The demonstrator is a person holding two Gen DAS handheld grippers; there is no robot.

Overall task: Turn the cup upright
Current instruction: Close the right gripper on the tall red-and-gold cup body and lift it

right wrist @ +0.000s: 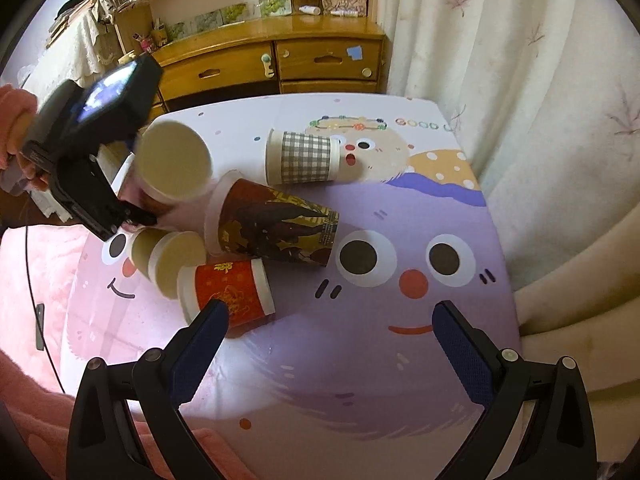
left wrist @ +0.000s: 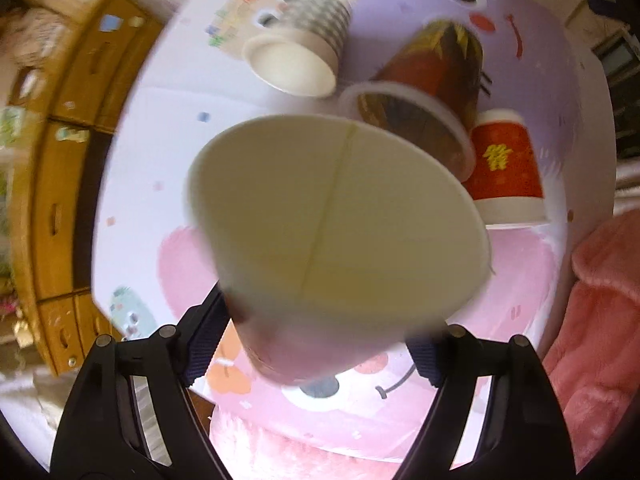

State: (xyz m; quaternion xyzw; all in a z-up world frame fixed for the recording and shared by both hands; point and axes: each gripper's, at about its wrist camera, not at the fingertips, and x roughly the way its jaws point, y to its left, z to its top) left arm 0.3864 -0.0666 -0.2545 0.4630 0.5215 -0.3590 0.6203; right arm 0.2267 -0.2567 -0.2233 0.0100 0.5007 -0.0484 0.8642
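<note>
Left wrist view: a white paper cup (left wrist: 336,232) fills the middle of the picture, blurred, its open mouth tipped toward the camera. The left tongs (left wrist: 316,344) are clenched on the cup's lower body, one blue pad on each side, and hold it in the air above a cartoon-printed table (left wrist: 160,152). Behind it lie a checked cup (left wrist: 308,36), a dark patterned cup (left wrist: 424,92) and a red cup (left wrist: 504,164).

Right wrist view: the right tongs (right wrist: 330,316) are released, the jaws spread wide over the table with nothing between them. The raised white cup (right wrist: 172,162) hangs at the left above the pile. The checked, dark and red cups lie on their sides, crowded together; another pale cup (right wrist: 168,258) lies just beside the red one.

Risks, as a judgement: the cup is thin paper, so a hard squeeze could crush its wall, while a light one could let it slip as it turns. The pile sits directly under it; setting it down there could land the base on a fallen cup, tipping it again or rolling the others toward the table edge.
</note>
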